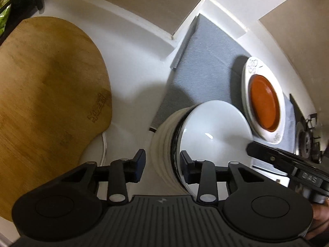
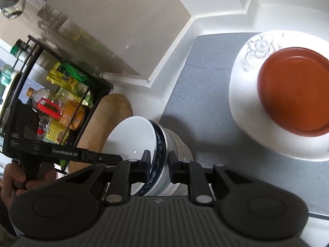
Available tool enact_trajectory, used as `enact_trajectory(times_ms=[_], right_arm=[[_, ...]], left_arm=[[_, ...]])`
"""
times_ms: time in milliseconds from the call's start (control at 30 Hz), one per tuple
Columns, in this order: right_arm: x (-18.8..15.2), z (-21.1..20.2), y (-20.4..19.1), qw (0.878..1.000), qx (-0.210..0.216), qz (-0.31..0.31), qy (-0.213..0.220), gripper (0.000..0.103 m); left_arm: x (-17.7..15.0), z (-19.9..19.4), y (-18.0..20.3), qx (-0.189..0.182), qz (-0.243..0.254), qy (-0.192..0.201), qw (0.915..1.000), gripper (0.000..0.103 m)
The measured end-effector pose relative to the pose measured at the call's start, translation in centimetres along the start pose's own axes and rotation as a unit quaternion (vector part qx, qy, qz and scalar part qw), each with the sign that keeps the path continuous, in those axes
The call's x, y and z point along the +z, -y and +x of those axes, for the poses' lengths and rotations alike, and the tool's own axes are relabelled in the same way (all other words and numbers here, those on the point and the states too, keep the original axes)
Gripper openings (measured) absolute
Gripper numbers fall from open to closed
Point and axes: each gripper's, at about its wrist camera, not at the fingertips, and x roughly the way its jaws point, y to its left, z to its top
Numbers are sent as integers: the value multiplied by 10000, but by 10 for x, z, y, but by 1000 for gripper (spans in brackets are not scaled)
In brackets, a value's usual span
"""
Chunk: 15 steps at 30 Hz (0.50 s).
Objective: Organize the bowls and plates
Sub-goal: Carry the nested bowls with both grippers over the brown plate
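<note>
So the main thing here is a stack of bowls (image 2: 164, 150) at the near edge of the grey mat (image 2: 197, 86), beside the wooden board (image 1: 51, 103). The top bowl is glossy white inside with a dark blue patterned rim, and ribbed white ones sit under it. The right gripper (image 2: 158, 165) is pinched onto that rim. The left gripper (image 1: 162, 164) straddles the stack's side, part open; can't tell if it's touching. Further back sits a white floral plate (image 2: 244, 94) with an orange dish (image 2: 296, 90) on it.
</note>
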Motion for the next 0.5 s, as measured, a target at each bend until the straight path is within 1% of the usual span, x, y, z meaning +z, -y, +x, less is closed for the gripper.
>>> enact_trajectory(times_ms=[33,100,200,267,333,367,400,467,500], right_arm=[[0,0,3,9999,55,84,9,15],[-1,0,8,9998,144,136,24,15],[-1,3,9,9996,188,198,42,17],[-1,5,8,9997,149,174,-4,22],[0,6,11,9993,-76,355,11,48],[-1,6,15,9989,-79,457,40,50],[-2,6,19,9981,4,613,50,50],[-4,11,29,9959,179,888,-4,51],[-4,15,32,9947,235,1001,-57,54]], left_arm=[[0,-1,1,-49,32,20,10000,39],[0,-2,-1,-54,19,32,10000,39],[3,1,-7,-116,-132,-37,9998,39],[3,5,-12,-110,-249,-86,9996,43],[4,11,-17,-195,-326,-188,9991,46],[4,14,-19,-223,-369,-235,9988,48],[4,17,-20,-238,-401,-266,9986,49],[4,25,-21,-272,-388,-319,9984,49],[5,29,-21,-278,-383,-360,9982,49]])
